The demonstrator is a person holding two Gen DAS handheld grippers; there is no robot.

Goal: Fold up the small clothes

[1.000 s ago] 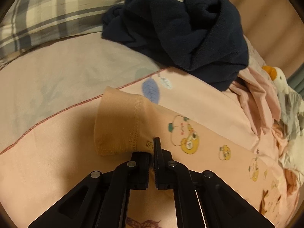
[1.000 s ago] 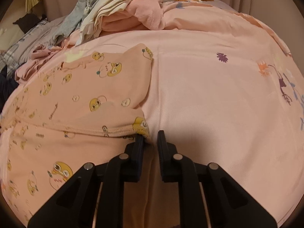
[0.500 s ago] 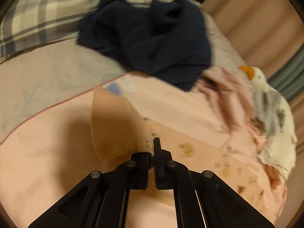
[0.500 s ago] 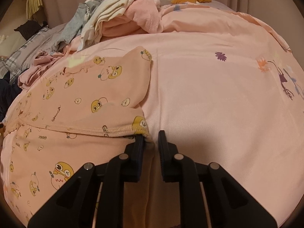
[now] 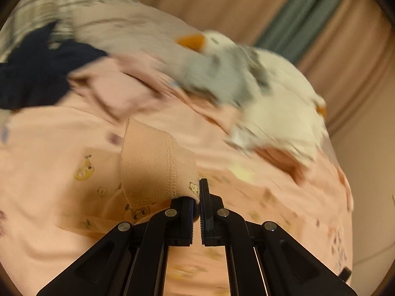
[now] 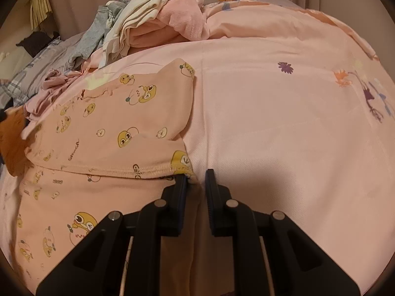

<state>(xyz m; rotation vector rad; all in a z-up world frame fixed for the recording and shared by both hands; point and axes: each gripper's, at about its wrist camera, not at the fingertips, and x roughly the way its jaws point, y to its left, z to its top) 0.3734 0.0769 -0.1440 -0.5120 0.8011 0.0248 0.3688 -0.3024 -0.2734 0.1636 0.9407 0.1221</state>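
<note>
A small peach garment [image 6: 118, 133] printed with yellow cartoon faces lies on the pink bedsheet [image 6: 271, 123], partly folded over itself. My left gripper [image 5: 197, 197] is shut on the garment's hemmed edge [image 5: 158, 165], which is lifted and curled with its plain inside showing. My right gripper [image 6: 196, 180] sits at the hem's right corner [image 6: 182, 165] with a narrow gap between the jaws. Cloth sits against the left finger [image 6: 180, 192].
A pile of clothes [image 6: 158, 22], white, pink and grey, lies at the far side of the bed. A dark navy garment [image 5: 37, 74] and a plush duck [image 5: 246, 79] lie beyond the garment. Curtains hang behind.
My left gripper has swung to the right with the hem, so the view has moved from the navy garment to the plush duck. The right gripper has hardly moved.
</note>
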